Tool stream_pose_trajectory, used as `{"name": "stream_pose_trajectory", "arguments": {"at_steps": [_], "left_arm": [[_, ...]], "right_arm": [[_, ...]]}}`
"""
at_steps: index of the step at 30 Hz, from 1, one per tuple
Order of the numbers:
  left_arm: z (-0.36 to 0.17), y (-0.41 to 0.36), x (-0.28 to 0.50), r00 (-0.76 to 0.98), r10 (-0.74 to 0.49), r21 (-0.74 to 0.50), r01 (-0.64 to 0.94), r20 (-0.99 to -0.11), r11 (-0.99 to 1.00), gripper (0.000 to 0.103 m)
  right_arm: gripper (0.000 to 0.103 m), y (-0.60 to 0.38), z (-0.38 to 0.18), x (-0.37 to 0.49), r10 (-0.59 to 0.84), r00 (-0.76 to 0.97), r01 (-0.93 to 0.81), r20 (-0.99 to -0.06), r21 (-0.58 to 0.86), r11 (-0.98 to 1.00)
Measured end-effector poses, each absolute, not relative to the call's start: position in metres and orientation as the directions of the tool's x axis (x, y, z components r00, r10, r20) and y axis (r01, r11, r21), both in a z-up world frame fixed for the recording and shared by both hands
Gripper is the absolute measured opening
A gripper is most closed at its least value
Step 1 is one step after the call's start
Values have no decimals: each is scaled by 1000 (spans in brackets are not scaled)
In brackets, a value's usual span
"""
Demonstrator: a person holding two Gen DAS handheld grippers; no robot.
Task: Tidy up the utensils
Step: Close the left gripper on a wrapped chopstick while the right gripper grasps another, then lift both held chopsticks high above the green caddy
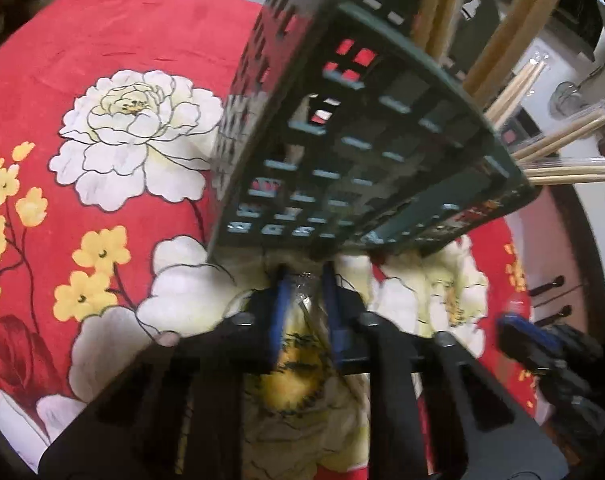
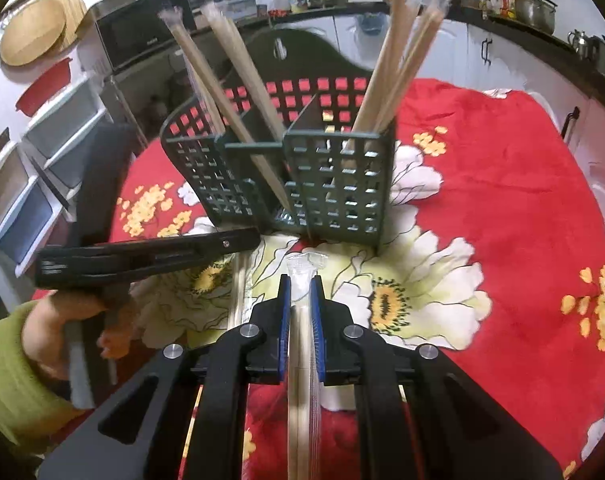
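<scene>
both grippers' jaws look nearly closed, left gripper [image 1: 304, 280], right gripper [image 2: 300, 282].

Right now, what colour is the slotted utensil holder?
Dark green utensil holder, with a square-hole grid; the right wrist view shows it best.

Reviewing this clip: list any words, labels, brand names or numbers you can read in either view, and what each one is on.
None can be read.
Microwave: a small pale mark on its door, too blurred to read.
Bottles on the counter: labels too small to read.
Utensil basket, wrapped chopsticks: no print visible.
</scene>
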State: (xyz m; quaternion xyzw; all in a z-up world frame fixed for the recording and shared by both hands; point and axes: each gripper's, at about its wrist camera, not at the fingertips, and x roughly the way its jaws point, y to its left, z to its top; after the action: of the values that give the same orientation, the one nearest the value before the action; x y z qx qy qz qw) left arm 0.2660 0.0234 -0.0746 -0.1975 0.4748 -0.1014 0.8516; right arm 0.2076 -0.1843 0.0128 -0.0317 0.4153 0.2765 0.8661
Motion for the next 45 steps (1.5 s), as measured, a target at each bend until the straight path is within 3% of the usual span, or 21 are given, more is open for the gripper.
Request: {"name": "stream_pose_trajectory", "arguments": {"at_steps": [9, 32, 45], "left_arm": [[-52, 30, 241, 569, -382, -415, 77, -728, 907, 4], [110, -3, 178, 739, -495, -331, 376, -457, 866, 3], [178, -3, 185, 830, -448, -254, 378, -333, 890, 3]], "right_arm": [[6, -191, 49, 185, 509, 570, -549, -645, 162, 820], [6, -198, 140, 149, 601, 689, -600, -405, 145, 787], [6, -210, 185, 164, 603, 781, -585, -164, 149, 797]]}}
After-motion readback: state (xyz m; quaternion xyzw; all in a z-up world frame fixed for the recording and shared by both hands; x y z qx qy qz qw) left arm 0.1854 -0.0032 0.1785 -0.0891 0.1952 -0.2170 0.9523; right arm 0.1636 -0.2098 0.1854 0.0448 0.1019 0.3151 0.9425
